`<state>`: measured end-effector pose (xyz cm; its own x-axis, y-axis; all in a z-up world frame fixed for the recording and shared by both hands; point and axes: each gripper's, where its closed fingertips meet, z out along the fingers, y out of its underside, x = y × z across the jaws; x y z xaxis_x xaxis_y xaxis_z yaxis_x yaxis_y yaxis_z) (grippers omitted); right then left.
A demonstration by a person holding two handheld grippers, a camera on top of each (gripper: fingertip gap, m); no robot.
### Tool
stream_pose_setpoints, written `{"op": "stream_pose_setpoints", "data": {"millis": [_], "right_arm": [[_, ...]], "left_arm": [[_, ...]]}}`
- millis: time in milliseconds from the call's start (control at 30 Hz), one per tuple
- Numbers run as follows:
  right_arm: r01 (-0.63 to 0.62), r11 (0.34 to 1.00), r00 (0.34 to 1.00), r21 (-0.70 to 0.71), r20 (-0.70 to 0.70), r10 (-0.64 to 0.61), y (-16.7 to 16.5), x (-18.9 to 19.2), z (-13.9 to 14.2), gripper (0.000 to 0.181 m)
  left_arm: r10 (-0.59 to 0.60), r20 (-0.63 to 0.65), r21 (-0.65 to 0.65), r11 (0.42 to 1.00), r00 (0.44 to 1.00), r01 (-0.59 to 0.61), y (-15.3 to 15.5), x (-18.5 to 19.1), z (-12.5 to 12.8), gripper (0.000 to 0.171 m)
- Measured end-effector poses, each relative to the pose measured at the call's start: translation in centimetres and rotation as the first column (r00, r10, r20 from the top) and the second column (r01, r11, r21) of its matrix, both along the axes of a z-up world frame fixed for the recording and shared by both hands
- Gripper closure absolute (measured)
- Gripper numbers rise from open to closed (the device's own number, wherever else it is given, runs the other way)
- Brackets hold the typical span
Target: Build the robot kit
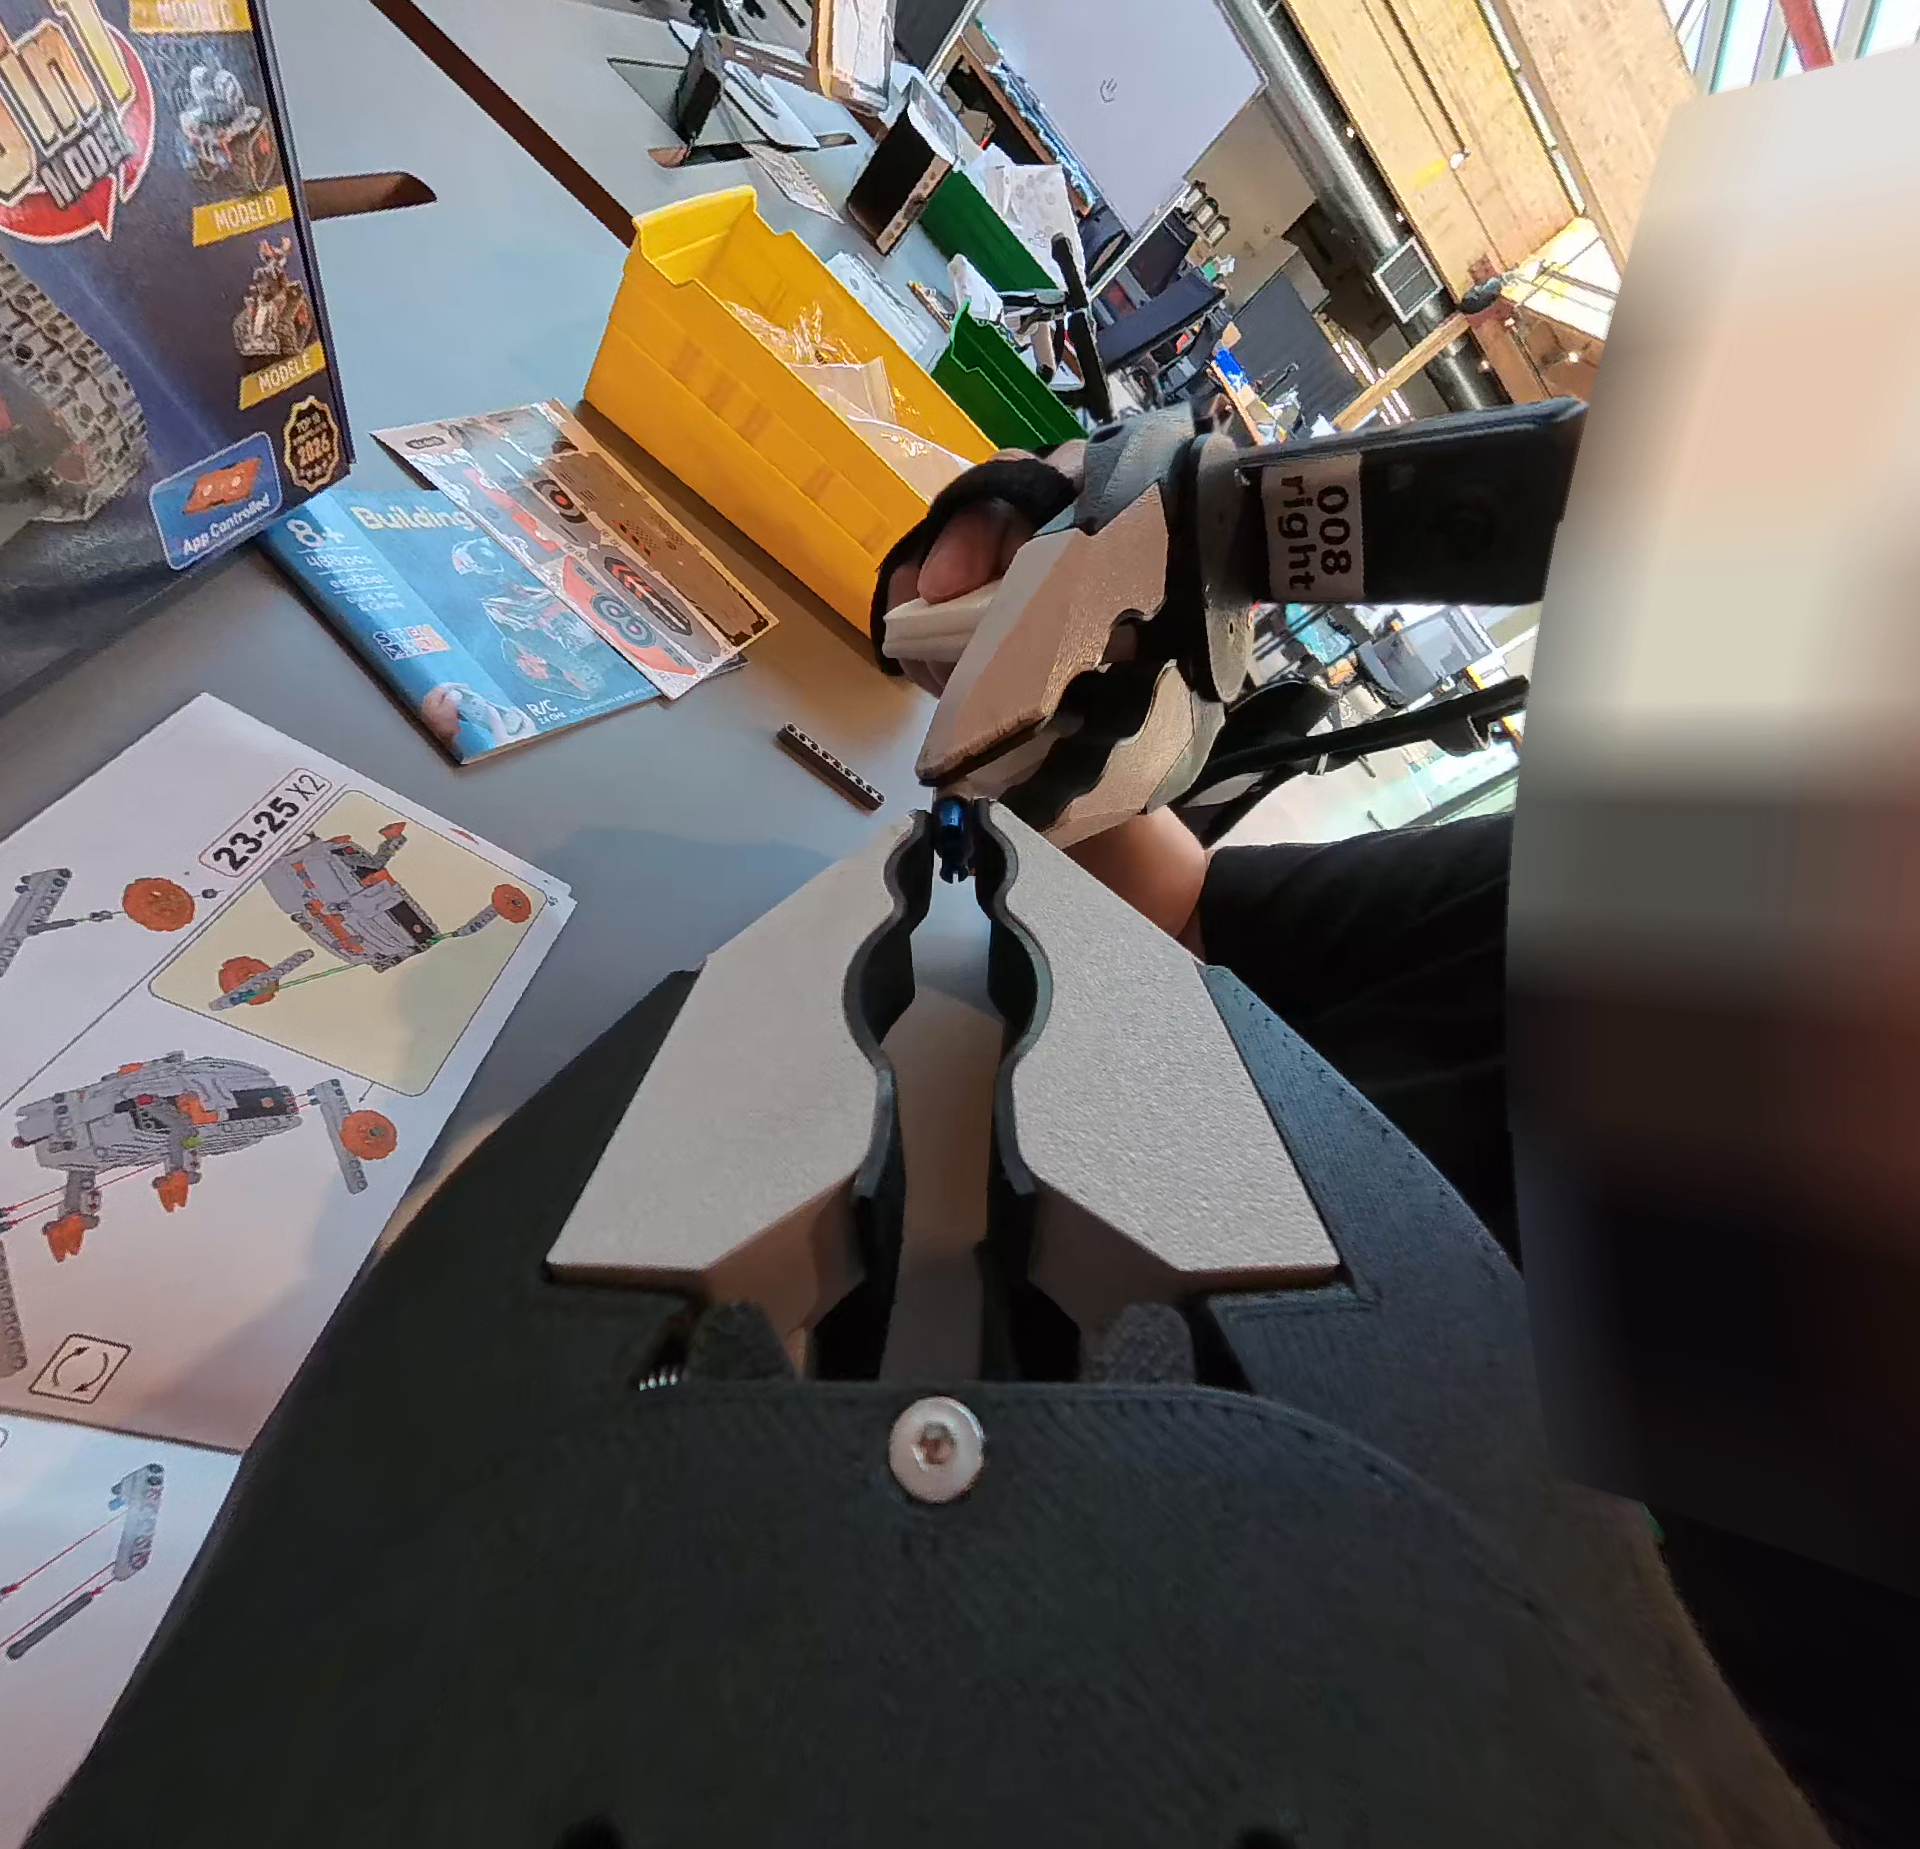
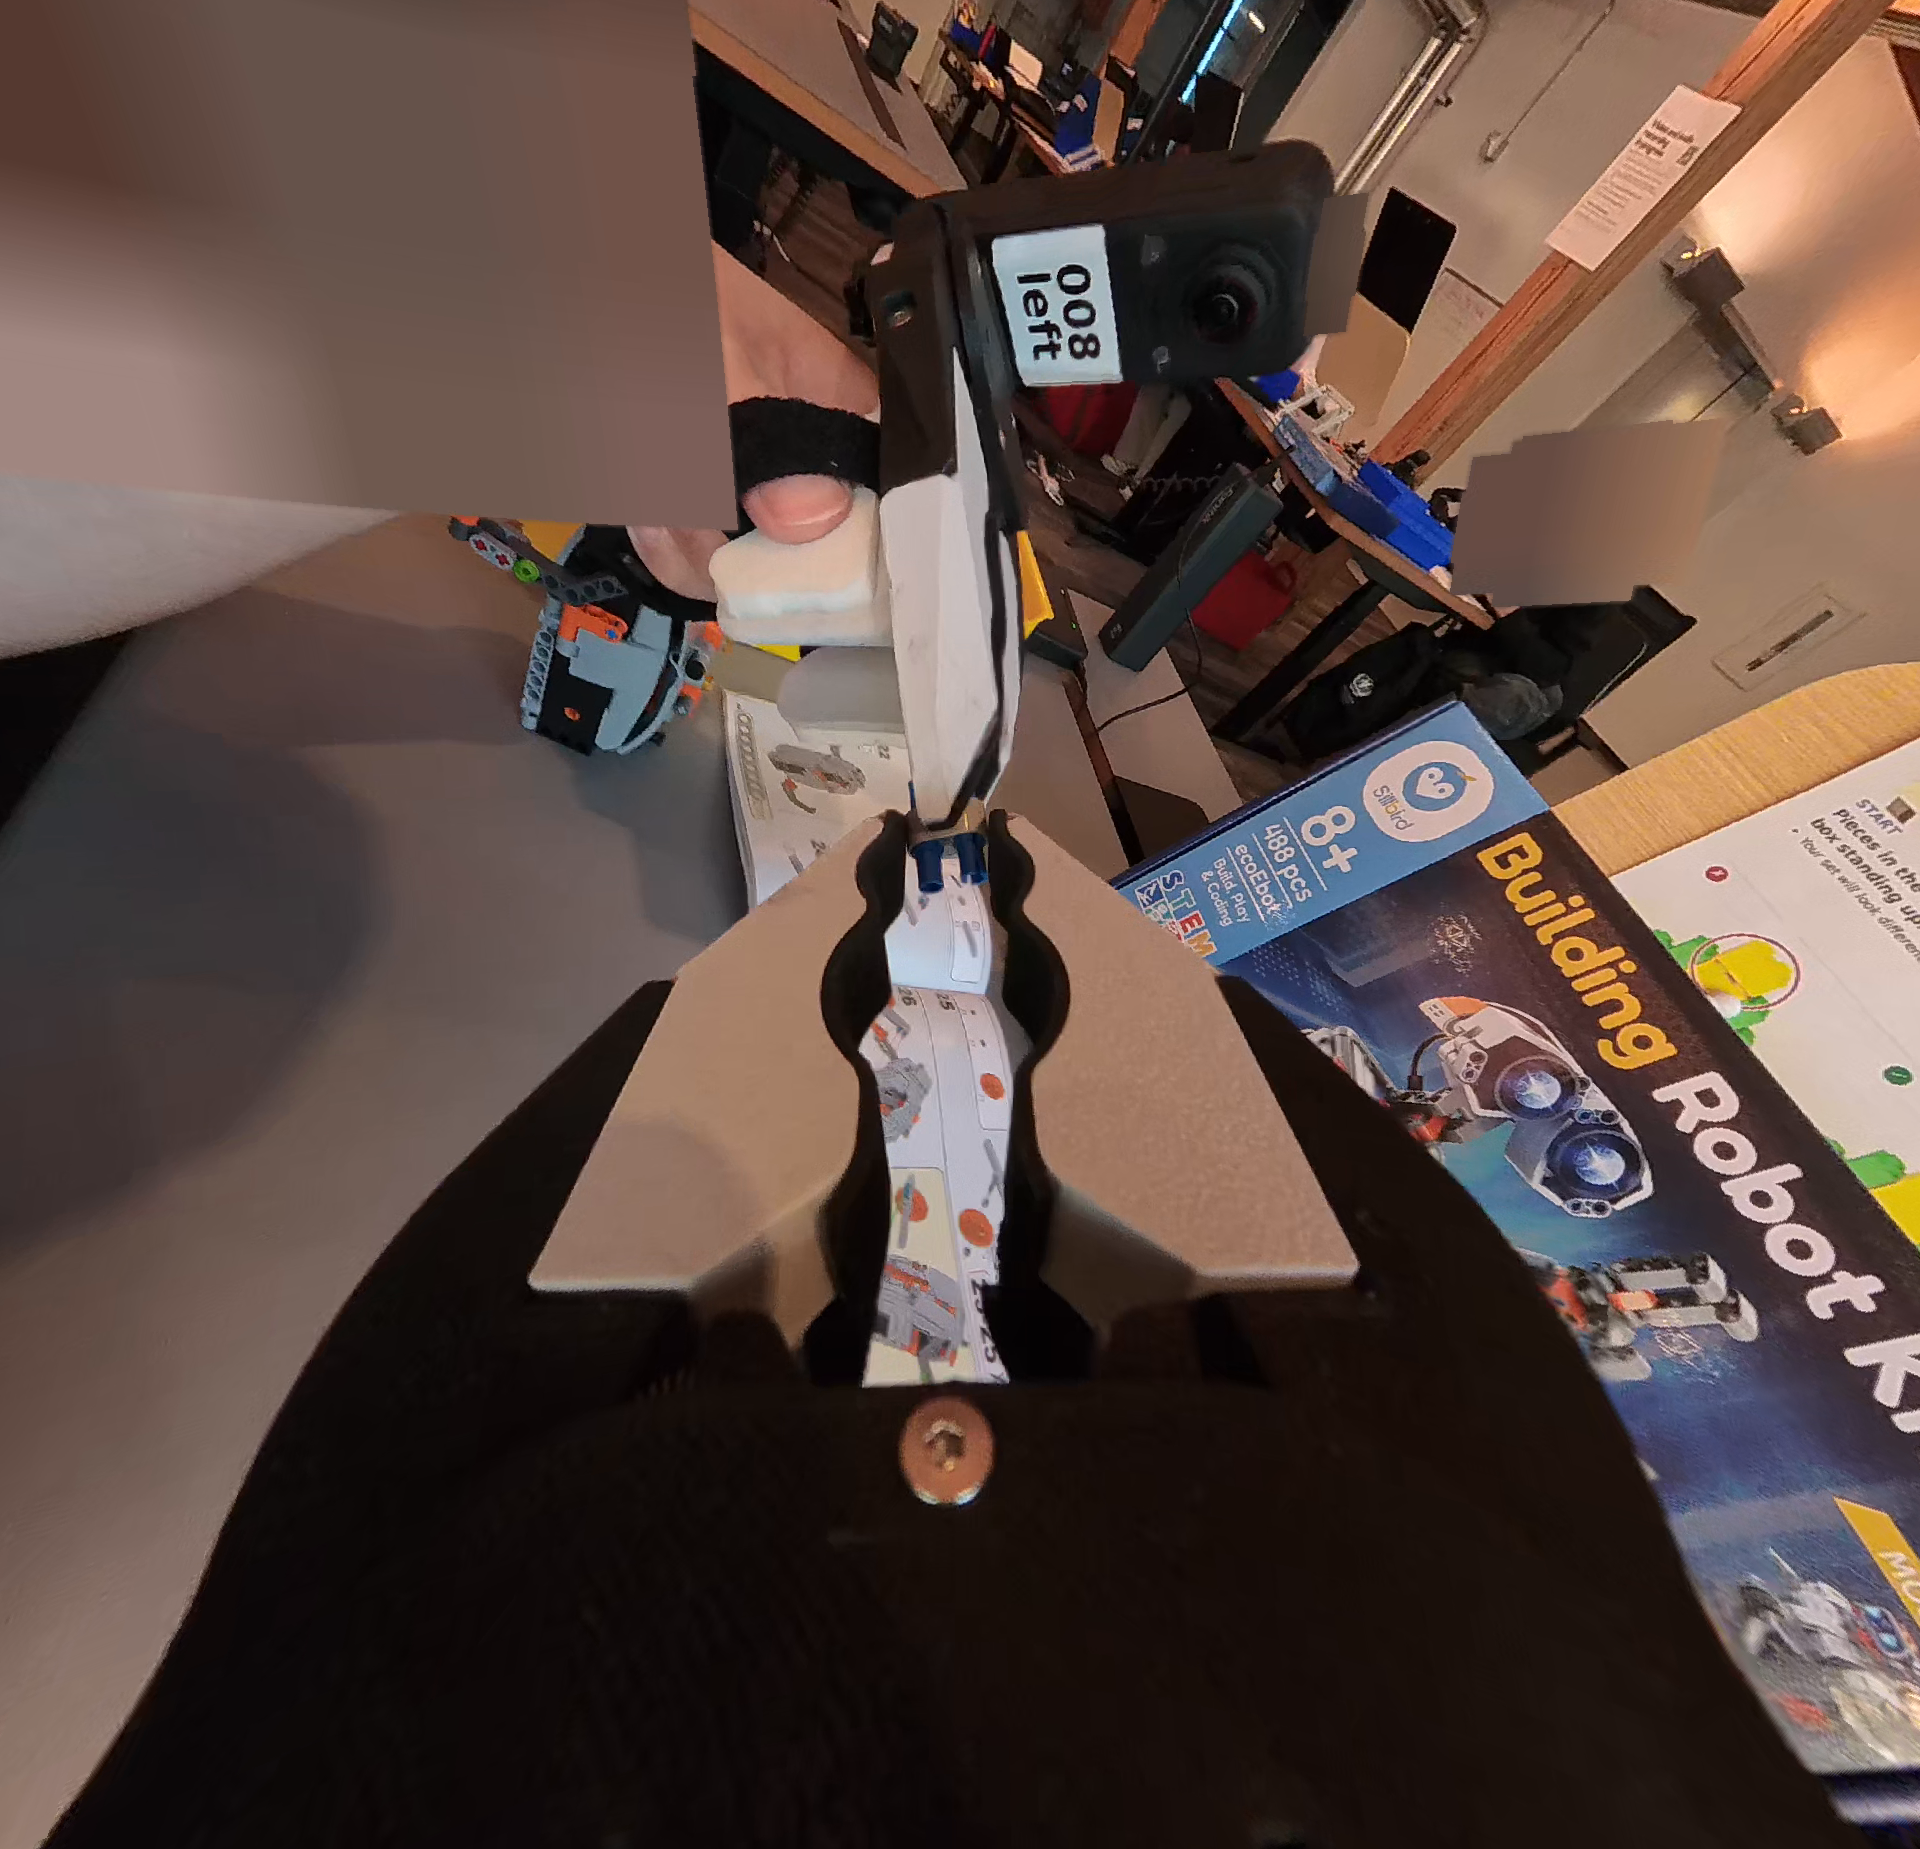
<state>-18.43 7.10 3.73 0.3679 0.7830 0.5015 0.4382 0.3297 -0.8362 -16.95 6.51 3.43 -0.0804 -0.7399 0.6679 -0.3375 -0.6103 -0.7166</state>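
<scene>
Above the open instruction sheet (image 1: 260,968): both grippers meet tip to tip.
Left gripper (image 1: 951,843): fingers clamped on small blue plastic connector pin (image 1: 951,838).
Right gripper (image 2: 948,849): fingers clamped on that pin's other end.
Beyond the sheet: dark studded beam (image 1: 831,765) loose on grey tabletop (image 1: 644,812).

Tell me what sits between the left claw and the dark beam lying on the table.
Nothing visible: only bare table separates the dark beam from the left claw, shut on a blue pin. The right claw, gripping a blue piece, meets it from the other side.
</scene>
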Motion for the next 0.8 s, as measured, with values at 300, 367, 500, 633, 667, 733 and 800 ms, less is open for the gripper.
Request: {"op": "stream_pose_setpoints", "data": {"millis": [300, 367, 500, 633, 667, 733, 800], "right_arm": [[0.205, 0.75, 0.898, -0.629, 0.426, 0.111, -1.4, 2.9, -14.1, 0.163], [0.273, 0.711, 0.836, -0.647, 0.525, 0.157, -2.0, 2.8, -17.1, 0.164], [0.346, 0.687, 0.792, -0.639, 0.592, 0.151, -1.9, 3.1, -19.1, 0.162], [0.395, 0.663, 0.763, -0.636, 0.629, 0.148, -1.8, 3.9, -20.3, 0.162], [0.394, 0.664, 0.766, -0.636, 0.626, 0.146, -1.7, 3.8, -20.4, 0.162], [0.395, 0.664, 0.766, -0.635, 0.627, 0.144, -1.6, 3.7, -20.4, 0.164], [0.392, 0.669, 0.766, -0.631, 0.627, 0.143, -1.6, 3.7, -20.3, 0.168]], "left_arm": [[0.23, -0.054, 0.076, 0.971, 0.972, -0.226, 3.2, -2.7, 0.5, 0.166], [0.253, -0.062, 0.089, 0.965, 0.965, -0.247, 3.4, -3.2, 0.6, 0.167], [0.257, -0.056, 0.093, 0.964, 0.965, -0.251, 3.4, -3.4, 0.9, 0.166], [0.246, -0.059, 0.082, 0.967, 0.967, -0.241, 3.3, -3.3, 0.7, 0.166], [0.246, -0.06, 0.081, 0.967, 0.967, -0.241, 3.3, -3.3, 0.7, 0.167], [0.244, -0.063, 0.081, 0.968, 0.968, -0.239, 3.3, -3.3, 0.6, 0.166], [0.244, -0.061, 0.08, 0.968, 0.968, -0.239, 3.2, -3.3, 0.7, 0.167]]}}
